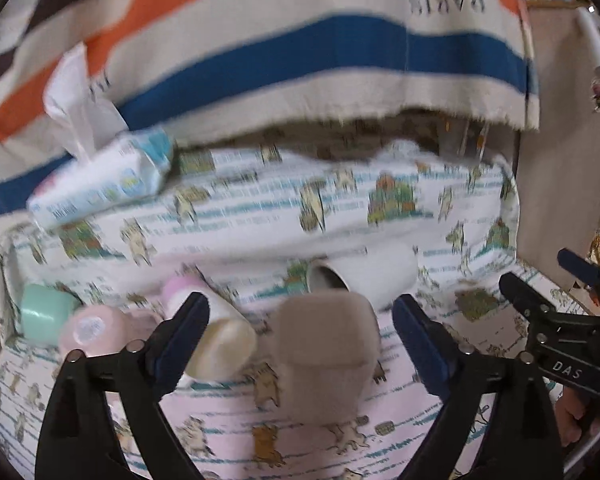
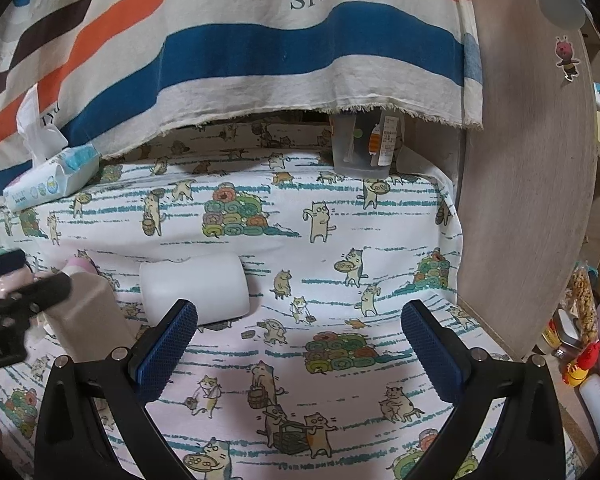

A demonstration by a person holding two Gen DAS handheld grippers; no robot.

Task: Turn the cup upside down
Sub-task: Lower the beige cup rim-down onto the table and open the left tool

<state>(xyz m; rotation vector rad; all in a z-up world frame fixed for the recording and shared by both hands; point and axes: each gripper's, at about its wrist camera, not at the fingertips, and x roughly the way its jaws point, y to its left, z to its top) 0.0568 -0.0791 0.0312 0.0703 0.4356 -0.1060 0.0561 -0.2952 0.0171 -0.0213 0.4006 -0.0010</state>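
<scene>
A taupe square cup (image 1: 326,356) stands upside down on the cat-print cloth, between the open jaws of my left gripper (image 1: 300,332), untouched by either finger. It also shows in the right wrist view (image 2: 88,312), partly behind the left gripper. A white cup (image 1: 364,276) lies on its side just behind it, mouth to the left; it shows in the right wrist view (image 2: 196,292). My right gripper (image 2: 300,340) is open and empty over bare cloth, right of the white cup. It shows at the right edge of the left wrist view (image 1: 548,280).
A cream cup (image 1: 224,344), a pink cup (image 1: 96,328), a mint cup (image 1: 46,312) and a pink-capped bottle (image 1: 180,292) lie at the left. A tissue pack (image 2: 52,180) sits at back left. A clear container (image 2: 360,148) stands at back right. A wooden panel (image 2: 528,200) bounds the right side.
</scene>
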